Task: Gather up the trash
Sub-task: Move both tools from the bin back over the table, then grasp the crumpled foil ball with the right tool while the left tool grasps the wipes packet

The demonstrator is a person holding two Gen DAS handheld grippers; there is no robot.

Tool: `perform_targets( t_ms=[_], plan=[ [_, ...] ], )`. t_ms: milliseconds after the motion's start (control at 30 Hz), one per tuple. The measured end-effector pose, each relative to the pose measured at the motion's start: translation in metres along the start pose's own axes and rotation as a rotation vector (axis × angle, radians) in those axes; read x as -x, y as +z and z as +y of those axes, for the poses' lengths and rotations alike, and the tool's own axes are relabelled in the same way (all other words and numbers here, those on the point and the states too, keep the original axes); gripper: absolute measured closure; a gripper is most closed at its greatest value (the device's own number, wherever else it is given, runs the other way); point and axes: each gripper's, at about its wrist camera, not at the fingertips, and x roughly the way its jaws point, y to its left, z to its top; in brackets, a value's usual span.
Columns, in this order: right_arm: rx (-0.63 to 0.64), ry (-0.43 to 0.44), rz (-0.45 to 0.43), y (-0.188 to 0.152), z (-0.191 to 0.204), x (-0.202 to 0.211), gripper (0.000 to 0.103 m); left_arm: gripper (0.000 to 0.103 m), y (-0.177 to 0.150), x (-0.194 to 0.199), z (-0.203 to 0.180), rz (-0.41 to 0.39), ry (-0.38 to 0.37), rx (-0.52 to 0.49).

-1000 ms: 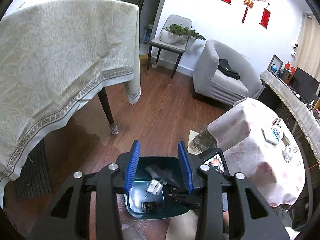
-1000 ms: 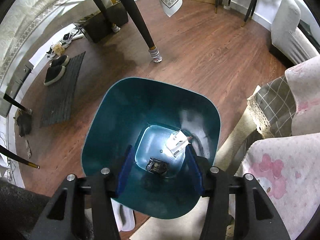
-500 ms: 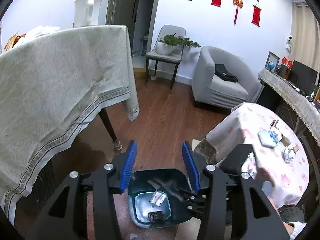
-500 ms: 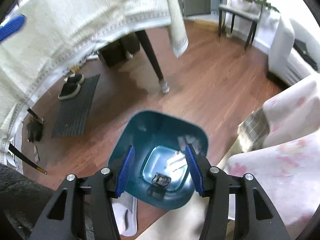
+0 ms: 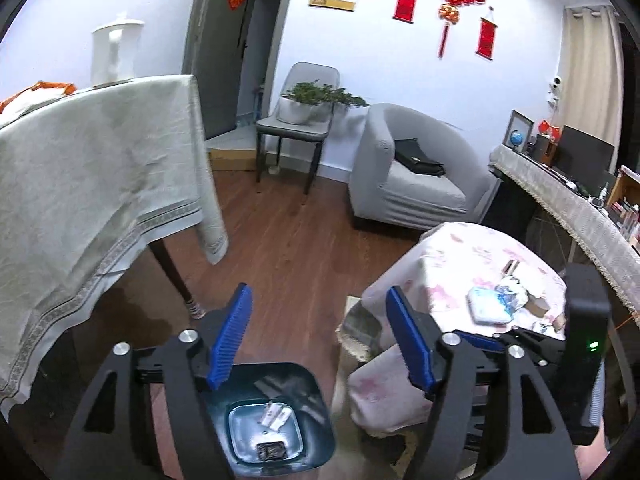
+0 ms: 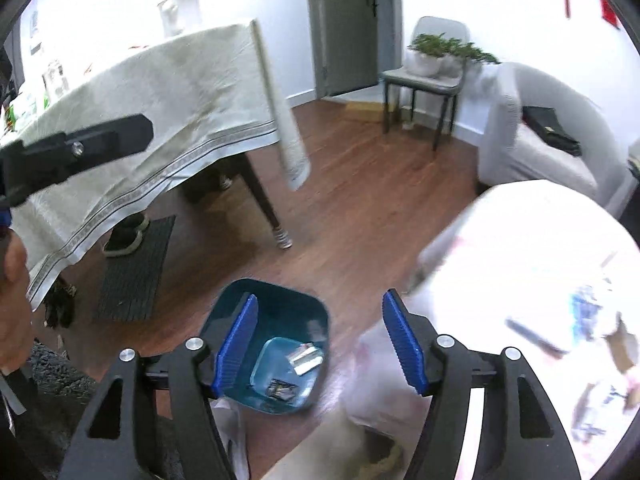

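Observation:
A teal trash bin stands on the wood floor below me, with a white wrapper and a dark wrapper at its bottom; it also shows in the right wrist view. My left gripper is open and empty, high above the bin. My right gripper is open and empty, above the bin's right edge. The small round table with a pink-print cloth holds a blue-white packet and crumpled scraps; in the right wrist view the table is overexposed.
A large table under a beige cloth stands to the left, one dark leg near the bin. A grey armchair and a chair with a plant stand at the back. A dark mat with shoes lies under the large table.
Both grippers have risen away from the bin and tilted up toward the room. The bin now looks smaller and lower in both views. The pink-cloth table has come into view on the right.

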Motion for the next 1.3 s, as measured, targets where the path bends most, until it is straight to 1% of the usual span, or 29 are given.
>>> perform_targets(
  t_ms=[167, 367, 567, 767, 1100, 1200, 1233, 1267, 1300],
  plan=[
    [-0.036, -0.068, -0.021, -0.009, -0.037, 0.024, 0.033, 0.022, 0.002, -0.020, -0.036, 0.008, -0.034, -0.028],
    [-0.086, -0.138, -0.027, -0.026, -0.081, 0.046, 0.032, 0.017, 0.002, -0.037, -0.070, 0.023, -0.082, -0.039],
    [-0.132, -0.187, -0.033, -0.045, -0.114, 0.065, 0.032, 0.015, -0.001, -0.056, -0.100, 0.043, -0.113, -0.063],
    [-0.160, -0.220, -0.011, -0.058, -0.137, 0.068, 0.032, 0.014, -0.009, -0.074, -0.127, 0.077, -0.133, -0.095],
    [-0.199, -0.250, 0.024, -0.072, -0.165, 0.070, 0.032, 0.012, -0.022, -0.100, -0.165, 0.132, -0.155, -0.157],
    [-0.224, -0.234, 0.034, -0.076, -0.175, 0.067, 0.032, 0.011, -0.026, -0.109, -0.175, 0.149, -0.162, -0.175],
    [-0.231, -0.229, 0.038, -0.077, -0.178, 0.066, 0.038, 0.011, -0.028, -0.113, -0.180, 0.159, -0.164, -0.181],
    [-0.236, -0.221, 0.042, -0.078, -0.180, 0.065, 0.048, 0.011, -0.029, -0.115, -0.183, 0.166, -0.164, -0.189],
    [-0.243, -0.206, 0.046, -0.079, -0.182, 0.063, 0.051, 0.011, -0.030, -0.118, -0.185, 0.171, -0.164, -0.196]
  ],
)
